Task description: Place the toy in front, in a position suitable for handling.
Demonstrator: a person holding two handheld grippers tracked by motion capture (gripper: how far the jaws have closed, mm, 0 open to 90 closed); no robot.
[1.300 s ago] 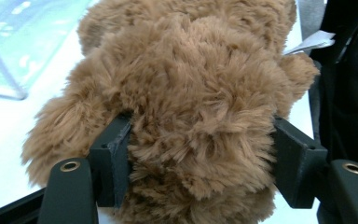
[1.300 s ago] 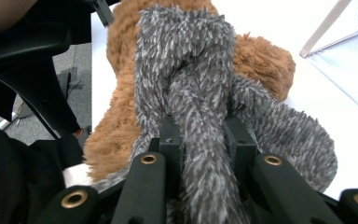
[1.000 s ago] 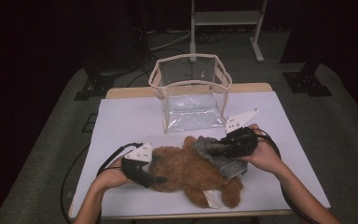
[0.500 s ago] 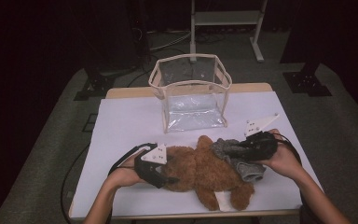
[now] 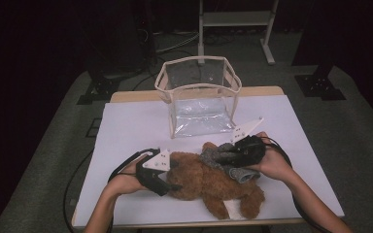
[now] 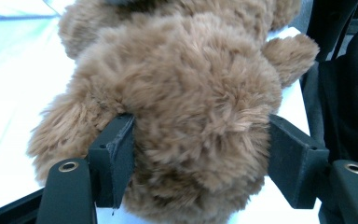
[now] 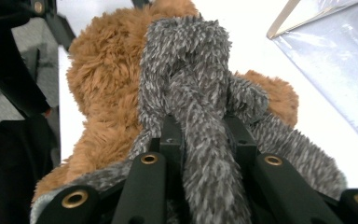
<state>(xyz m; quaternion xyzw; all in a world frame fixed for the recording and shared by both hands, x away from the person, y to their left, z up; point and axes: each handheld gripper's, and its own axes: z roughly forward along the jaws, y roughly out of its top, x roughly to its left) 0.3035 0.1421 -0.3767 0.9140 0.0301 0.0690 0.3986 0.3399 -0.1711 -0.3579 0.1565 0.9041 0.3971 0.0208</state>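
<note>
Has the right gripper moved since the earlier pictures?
Yes. The right gripper, shut on the grey scarf, has shifted toward the table's near edge, away from the clear bag.

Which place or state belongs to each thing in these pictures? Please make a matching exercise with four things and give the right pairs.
Things:
1. fluffy brown plush teddy bear
2. fuzzy grey knitted scarf
3. clear plastic bag with beige trim
4. white sheet covering the table

Places or states:
A. stands open, apart from both claws
B. pinched in the right claw
C. lies flat under everything
D. its head sits between the pads of the left claw

Pairs: 1-D, 2-B, 3-A, 4-C
</note>
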